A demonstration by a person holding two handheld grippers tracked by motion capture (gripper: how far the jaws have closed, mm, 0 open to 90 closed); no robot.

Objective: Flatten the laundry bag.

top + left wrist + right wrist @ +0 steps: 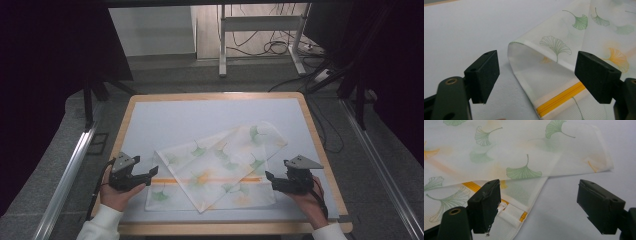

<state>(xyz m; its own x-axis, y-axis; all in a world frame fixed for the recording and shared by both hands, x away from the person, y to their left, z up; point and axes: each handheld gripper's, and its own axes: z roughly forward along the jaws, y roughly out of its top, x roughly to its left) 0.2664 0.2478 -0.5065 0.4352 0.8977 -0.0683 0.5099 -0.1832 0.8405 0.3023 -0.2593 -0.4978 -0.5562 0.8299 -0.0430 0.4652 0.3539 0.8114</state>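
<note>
White cloth (220,167) printed with green and orange leaves, one item, folded loosely at the desk's (165,117) near edge. Thin, limp, light. Your left gripper (150,173) and right gripper (270,177) flank it, fingers spread, empty. Pinch a hemmed corner.

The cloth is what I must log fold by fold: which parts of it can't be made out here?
- Cloth, high view: the folded-over flap covers the layer and part of the orange stripe beneath.
- Left gripper view: the picture's edges cut the cloth off; the right pad hides some stripe.
- Right gripper view: the left pad hides part of the near hem.
</note>
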